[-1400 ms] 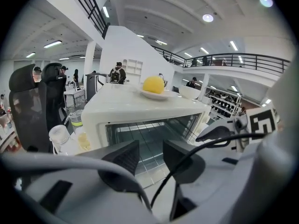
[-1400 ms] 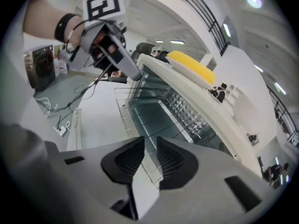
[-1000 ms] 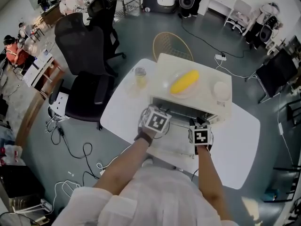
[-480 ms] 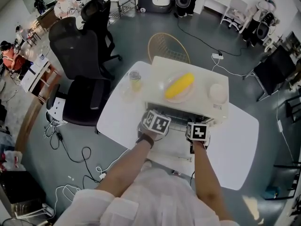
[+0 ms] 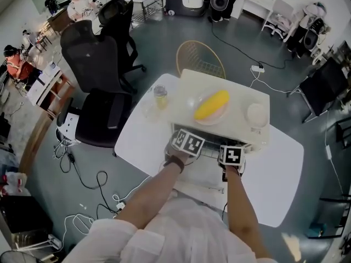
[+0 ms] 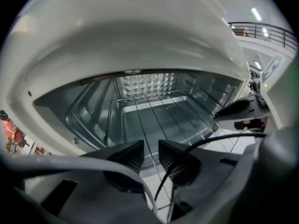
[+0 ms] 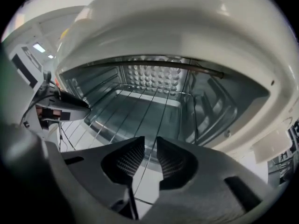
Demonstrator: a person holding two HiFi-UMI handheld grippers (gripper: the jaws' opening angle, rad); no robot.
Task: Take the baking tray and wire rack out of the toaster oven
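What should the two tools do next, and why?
Probably finish closing on the wire rack, so it can slide out. The left tool and right tool have just been closing, each with a rack wire between its jaws, not pinched yet.

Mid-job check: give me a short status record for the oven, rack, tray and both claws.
Toaster oven: on the white table, door down, cavity open
Wire rack: inside the oven
Baking tray: inside, under the rack
Left claw: at the oven mouth, jaws just been closing, a rack wire between them, pads not pressing yet
Right claw: same, a rack wire in its gap
Oven top: corn cob, white bowl
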